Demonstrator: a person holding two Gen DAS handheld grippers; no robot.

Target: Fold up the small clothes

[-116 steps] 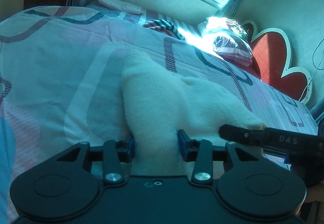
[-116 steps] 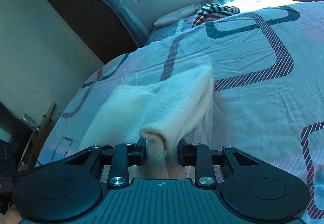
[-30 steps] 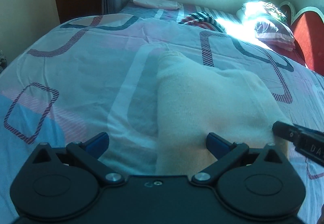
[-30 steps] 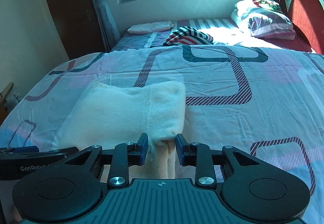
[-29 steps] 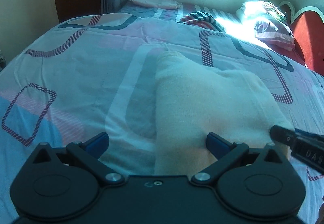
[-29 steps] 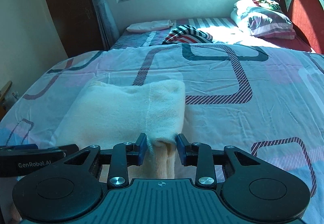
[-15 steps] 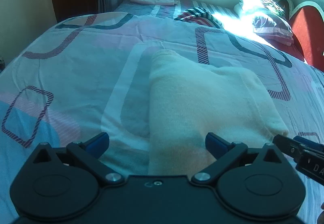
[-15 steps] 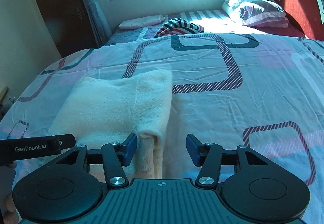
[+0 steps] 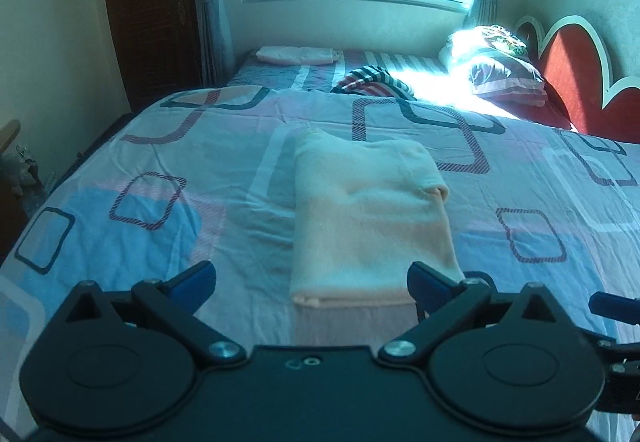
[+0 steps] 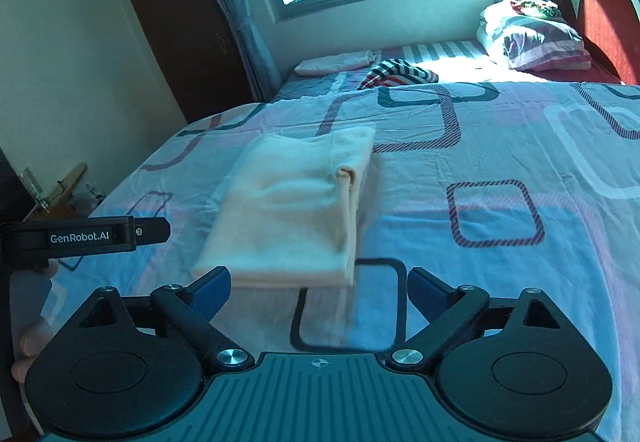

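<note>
A cream folded garment (image 9: 368, 214) lies flat on the patterned bedspread (image 9: 160, 202), folded into a neat rectangle. It also shows in the right wrist view (image 10: 296, 206). My left gripper (image 9: 312, 280) is open and empty, held back from the garment's near edge. My right gripper (image 10: 318, 284) is open and empty, just short of the garment's near edge. The left gripper's body (image 10: 84, 236) shows at the left of the right wrist view.
A striped garment (image 9: 372, 80) and a folded pink cloth (image 9: 296, 55) lie at the far end of the bed. Pillows (image 9: 504, 72) sit by the red headboard (image 9: 576, 74). A dark wardrobe (image 10: 180, 18) stands by the window.
The right gripper opened and let go of the garment's folded edge. Both grippers drew back from the garment, which now lies flat and farther off.
</note>
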